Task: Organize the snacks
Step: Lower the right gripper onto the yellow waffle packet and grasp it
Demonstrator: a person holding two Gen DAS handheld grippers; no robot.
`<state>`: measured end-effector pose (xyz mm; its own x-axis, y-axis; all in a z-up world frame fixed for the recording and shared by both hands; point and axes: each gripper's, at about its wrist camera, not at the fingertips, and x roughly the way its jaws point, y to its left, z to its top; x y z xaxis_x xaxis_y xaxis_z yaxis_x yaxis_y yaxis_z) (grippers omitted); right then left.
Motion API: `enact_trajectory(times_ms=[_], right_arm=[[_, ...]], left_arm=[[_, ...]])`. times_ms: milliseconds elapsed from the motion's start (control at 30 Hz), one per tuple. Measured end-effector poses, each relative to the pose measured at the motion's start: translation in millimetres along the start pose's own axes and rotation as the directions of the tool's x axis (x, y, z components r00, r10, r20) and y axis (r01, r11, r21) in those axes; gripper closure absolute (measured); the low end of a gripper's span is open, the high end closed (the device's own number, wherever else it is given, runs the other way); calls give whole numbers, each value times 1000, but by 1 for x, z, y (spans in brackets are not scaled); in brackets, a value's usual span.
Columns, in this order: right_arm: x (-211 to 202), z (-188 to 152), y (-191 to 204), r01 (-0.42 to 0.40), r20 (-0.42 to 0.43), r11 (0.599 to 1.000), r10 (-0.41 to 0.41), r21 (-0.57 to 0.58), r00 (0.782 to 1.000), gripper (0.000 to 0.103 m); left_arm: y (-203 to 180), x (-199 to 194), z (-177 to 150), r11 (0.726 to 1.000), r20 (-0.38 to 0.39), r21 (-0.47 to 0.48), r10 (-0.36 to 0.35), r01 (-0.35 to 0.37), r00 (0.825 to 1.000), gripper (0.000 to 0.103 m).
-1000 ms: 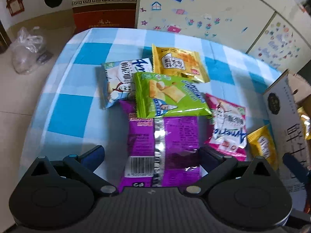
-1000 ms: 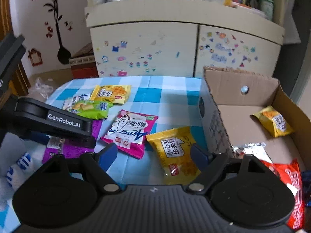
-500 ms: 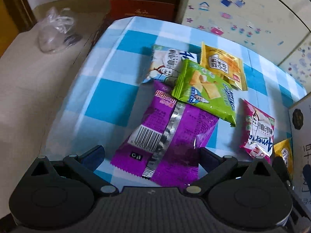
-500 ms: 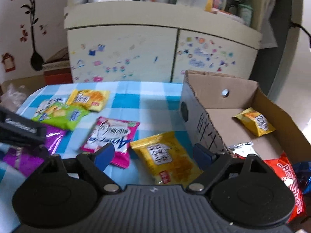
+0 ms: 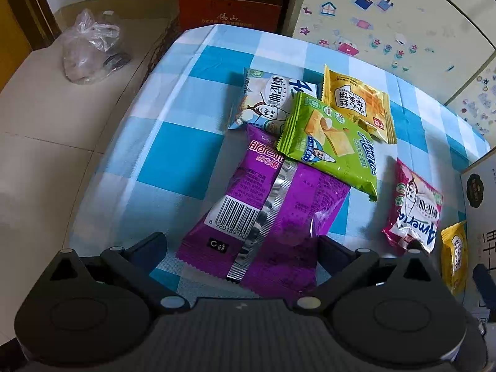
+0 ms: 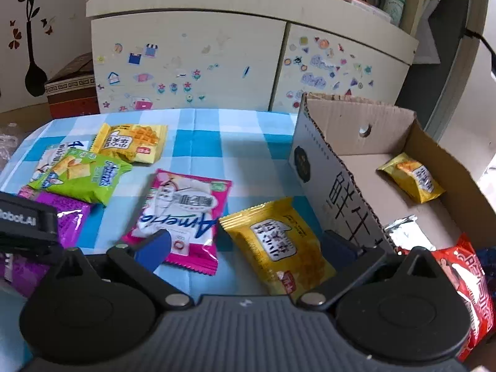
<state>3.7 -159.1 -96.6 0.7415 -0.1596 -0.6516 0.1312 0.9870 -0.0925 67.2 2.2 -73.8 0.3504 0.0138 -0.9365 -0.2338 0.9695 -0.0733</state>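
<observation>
While your left gripper (image 5: 240, 249) stands open around the glossy purple packet (image 5: 272, 214), lower centre, your right gripper (image 6: 246, 248), jaws just widened, brackets the crinkled yellow packet (image 6: 279, 245) beside the cardboard box (image 6: 338, 198).

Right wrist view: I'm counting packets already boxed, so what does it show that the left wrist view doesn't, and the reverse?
Only the right wrist view: the cardboard box's inside, holding a small yellow packet, a silver wrapper and a red packet.
Only the left wrist view: a clear plastic bag on the floor.
Both: the purple, green and pink packets on the checked cloth.
</observation>
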Motion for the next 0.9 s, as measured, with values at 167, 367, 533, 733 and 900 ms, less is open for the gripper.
enact_trajectory(times_ms=[167, 367, 533, 733, 900], right_arm=[[0, -7, 9, -60, -57, 998, 62, 24, 996, 0], [-20, -6, 12, -97, 11, 989, 96, 114, 995, 4], [-16, -6, 5, 23, 66, 986, -35, 168, 997, 3], [-5, -4, -19, 44, 44, 953, -60, 299, 997, 3], [10, -8, -19, 7, 16, 947, -13, 320, 1000, 1]], left_arm=[[3, 0, 1, 1000, -1, -17, 7, -7, 1000, 0], [7, 0, 2, 999, -2, -45, 19, -19, 1000, 0], [5, 0, 1, 999, 0, -40, 24, -24, 1000, 0], [9, -2, 2, 998, 1, -64, 20, -20, 1000, 0], [8, -1, 1, 998, -3, -59, 26, -26, 1000, 0]])
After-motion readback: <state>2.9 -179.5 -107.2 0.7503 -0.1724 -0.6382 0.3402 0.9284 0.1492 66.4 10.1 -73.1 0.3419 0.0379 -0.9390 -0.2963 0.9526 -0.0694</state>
